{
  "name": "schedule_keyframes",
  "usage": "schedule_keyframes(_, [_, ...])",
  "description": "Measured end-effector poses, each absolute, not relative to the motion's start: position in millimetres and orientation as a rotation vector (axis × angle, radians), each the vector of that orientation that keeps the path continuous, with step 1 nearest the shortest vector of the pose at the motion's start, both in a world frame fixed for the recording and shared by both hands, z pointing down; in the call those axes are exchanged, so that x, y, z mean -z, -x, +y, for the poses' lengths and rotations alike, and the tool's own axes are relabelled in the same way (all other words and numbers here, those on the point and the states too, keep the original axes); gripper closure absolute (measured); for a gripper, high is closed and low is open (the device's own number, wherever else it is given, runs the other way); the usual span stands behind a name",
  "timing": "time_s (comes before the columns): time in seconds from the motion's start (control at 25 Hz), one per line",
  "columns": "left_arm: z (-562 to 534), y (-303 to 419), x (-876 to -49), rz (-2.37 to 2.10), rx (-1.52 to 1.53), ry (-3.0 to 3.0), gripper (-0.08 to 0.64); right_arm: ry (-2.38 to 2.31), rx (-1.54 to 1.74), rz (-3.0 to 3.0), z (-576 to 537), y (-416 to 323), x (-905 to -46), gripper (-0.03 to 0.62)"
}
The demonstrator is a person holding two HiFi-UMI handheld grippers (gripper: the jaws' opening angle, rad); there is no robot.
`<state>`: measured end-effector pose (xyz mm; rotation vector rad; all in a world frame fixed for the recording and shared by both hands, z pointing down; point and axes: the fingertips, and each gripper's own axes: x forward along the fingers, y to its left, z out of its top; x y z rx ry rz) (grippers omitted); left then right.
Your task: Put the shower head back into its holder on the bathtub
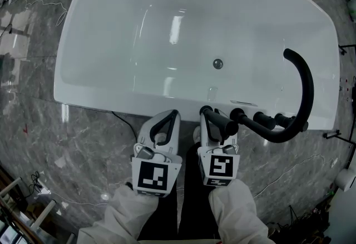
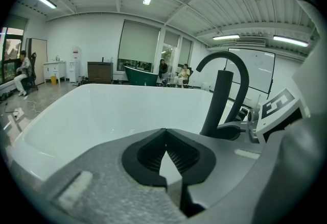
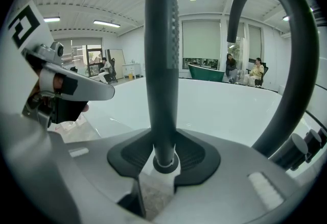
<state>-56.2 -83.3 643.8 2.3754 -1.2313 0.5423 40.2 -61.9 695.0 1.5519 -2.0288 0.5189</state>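
Working remotely, I have the right gripper (image 1: 218,129) with its fingers (image 3: 125,155) closed on the shower head (image 3: 162,65) near its base, steadying it at the bathtub (image 1: 111,103) rim beside the spout (image 1: 305,93), probably to seat it; the wand stands upright, tip skyward. The left gripper (image 1: 168,120) is closed and empty

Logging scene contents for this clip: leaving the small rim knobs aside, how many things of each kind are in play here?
bathtub: 1
curved spout: 1
shower head: 1
drain: 1
grippers: 2 (left gripper, right gripper)
Total: 6
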Motion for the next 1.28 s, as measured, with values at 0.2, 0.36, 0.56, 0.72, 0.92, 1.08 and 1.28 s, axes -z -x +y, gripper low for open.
schedule_keyframes(0.2, [-83,55,-647,-1.219,-0.547,-2.371,0.560,-1.549,-0.520,-2.026,-62,-40,-699,0.456])
schedule_keyframes(0.36, [-82,54,-648,-1.211,-0.552,-2.366,0.560,-1.544,-0.527,-2.020,-62,-39,-704,0.456])
schedule_keyframes(0.56, [-83,51,-649,-1.206,-0.552,-2.366,0.561,-1.534,-0.532,-2.016,-62,-39,-709,0.456])
schedule_keyframes(0.72, [-84,47,-651,-1.204,-0.547,-2.368,0.561,-1.537,-0.531,-2.019,-62,-40,-710,0.456])
schedule_keyframes(0.92, [-83,45,-656,-1.201,-0.553,-2.359,0.560,-1.532,-0.530,-2.018,-60,-39,-714,0.456])
schedule_keyframes(1.08, [-83,42,-656,-1.205,-0.549,-2.357,0.560,-1.544,-0.522,-2.024,-60,-41,-714,0.455])
schedule_keyframes(1.28, [-82,45,-653,-1.205,-0.558,-2.357,0.560,-1.558,-0.544,-2.010,-58,-41,-716,0.453])
